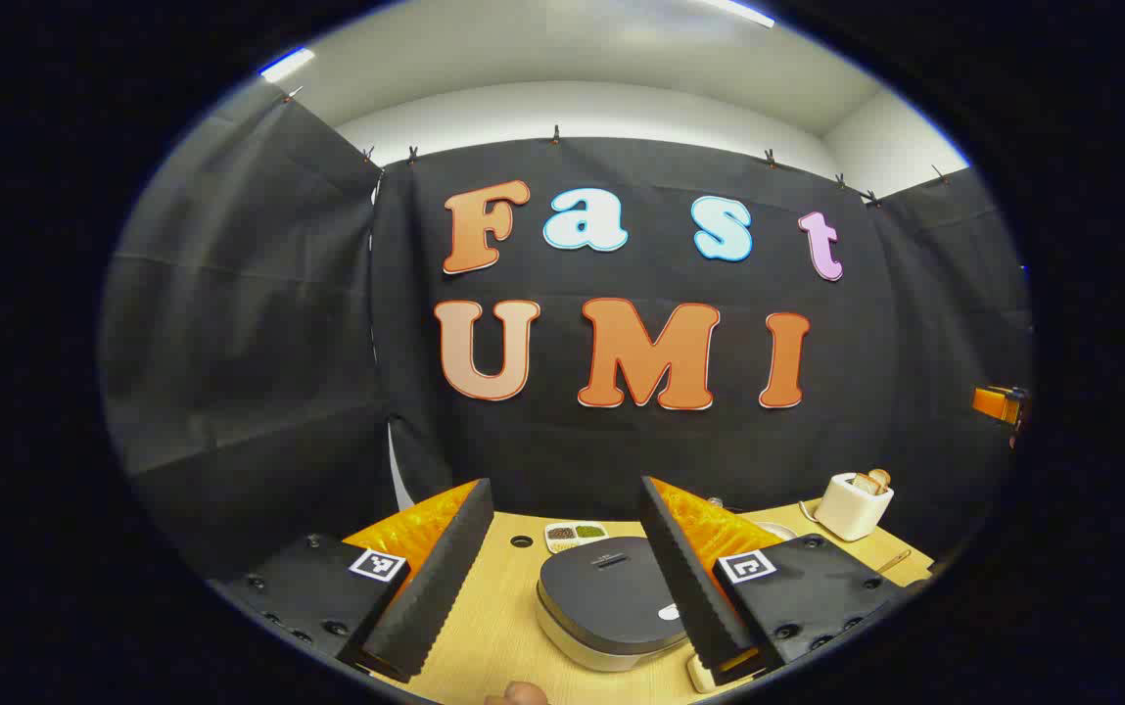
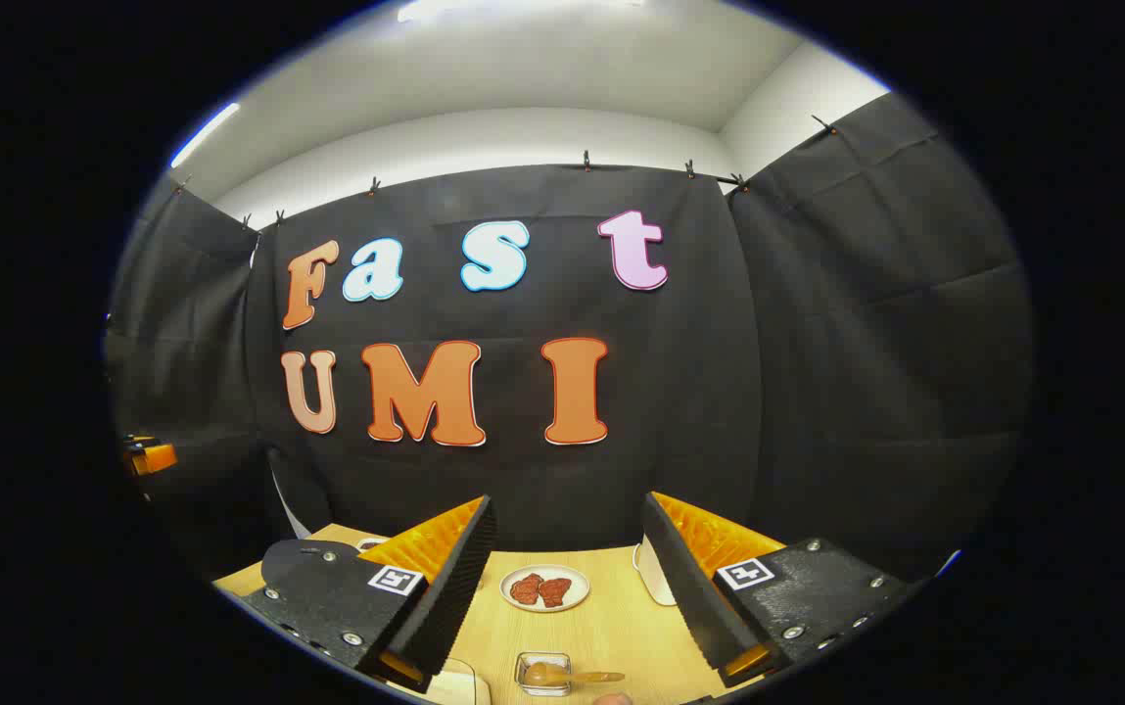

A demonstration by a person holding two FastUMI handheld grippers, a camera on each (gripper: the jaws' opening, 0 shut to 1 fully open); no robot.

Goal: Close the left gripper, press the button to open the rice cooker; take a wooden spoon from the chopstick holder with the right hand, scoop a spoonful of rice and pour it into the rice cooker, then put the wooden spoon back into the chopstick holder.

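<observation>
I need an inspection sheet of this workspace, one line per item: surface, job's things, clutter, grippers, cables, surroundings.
Surface: wooden table, light, with a round hole near the back.
Job's things: rice cooker, lid shut; wooden spoon lying across a small clear container; chopstick holder cannot be told.
Clutter: toaster with bread; divided dish of grains; plate with two reddish pieces.
Grippers: left gripper open, above the cooker; right gripper open, holding nothing.
Cables: nothing seen.
Surroundings: black cloth walls, white ceiling with lights.
</observation>
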